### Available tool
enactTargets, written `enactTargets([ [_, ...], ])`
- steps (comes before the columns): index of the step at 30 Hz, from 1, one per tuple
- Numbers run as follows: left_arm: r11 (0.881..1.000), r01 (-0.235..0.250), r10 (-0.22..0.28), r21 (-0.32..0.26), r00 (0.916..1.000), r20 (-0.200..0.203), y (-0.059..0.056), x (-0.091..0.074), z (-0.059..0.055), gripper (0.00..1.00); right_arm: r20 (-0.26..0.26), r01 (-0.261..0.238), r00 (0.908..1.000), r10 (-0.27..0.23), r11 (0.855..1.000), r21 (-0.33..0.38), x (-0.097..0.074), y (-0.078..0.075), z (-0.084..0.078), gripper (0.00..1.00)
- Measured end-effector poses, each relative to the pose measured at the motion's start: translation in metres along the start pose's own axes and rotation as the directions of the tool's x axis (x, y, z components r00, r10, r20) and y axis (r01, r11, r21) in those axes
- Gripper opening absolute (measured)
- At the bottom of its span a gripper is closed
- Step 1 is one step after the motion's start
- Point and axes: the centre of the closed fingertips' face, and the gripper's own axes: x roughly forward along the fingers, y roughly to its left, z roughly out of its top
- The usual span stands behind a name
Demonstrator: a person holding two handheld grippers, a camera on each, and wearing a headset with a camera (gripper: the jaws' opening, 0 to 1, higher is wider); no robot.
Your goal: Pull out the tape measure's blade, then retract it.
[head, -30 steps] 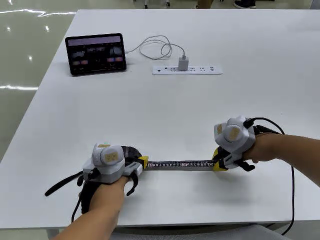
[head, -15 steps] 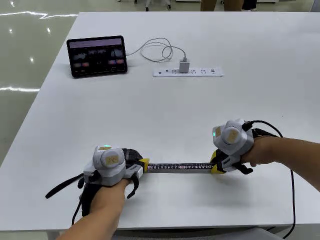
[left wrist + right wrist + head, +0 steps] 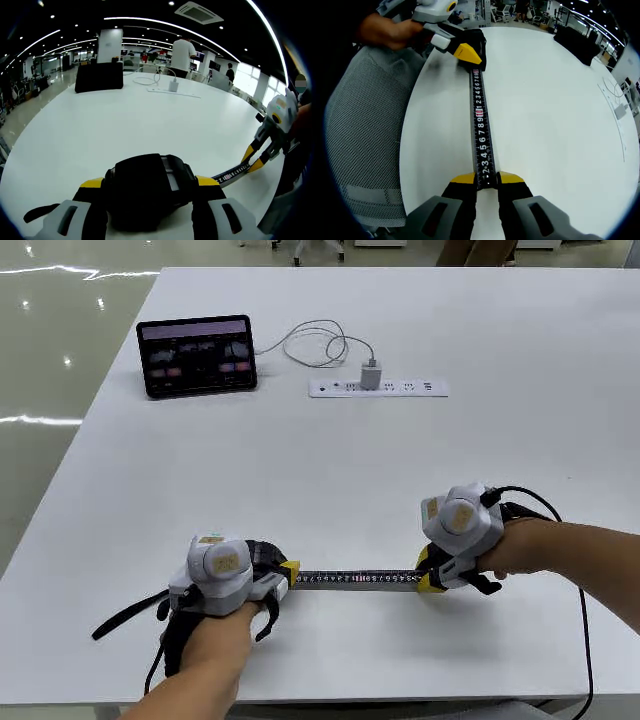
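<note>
Now we had left claw [image 3: 150,182] clamped on tape measure case [image 3: 262,549] at tabletop [image 3: 400,470] 7 o'clock; right claw [image 3: 486,179] pinched blade [image 3: 479,120] tip at 5 o'clock. Blade thin, springy, sharp-edged, we judged; best gripped flat near hook, fed back slowly.

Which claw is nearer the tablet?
Left. The left claw, shut on the tape measure case, sits at the table's near edge roughly in line with the tablet; the right claw, pinching the blade, is further off to the side.
</note>
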Motion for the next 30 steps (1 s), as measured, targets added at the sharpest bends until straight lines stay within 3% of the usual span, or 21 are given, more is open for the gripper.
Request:
enactTargets([
  [30,1.000,0.000,0.000,-0.002,1.0000,-0.001,-0.001,0.000,0.000,0.65,0.031,-0.008,0.9995,0.008,1.000,-0.015,0.009,0.003,0.021,0.11],
])
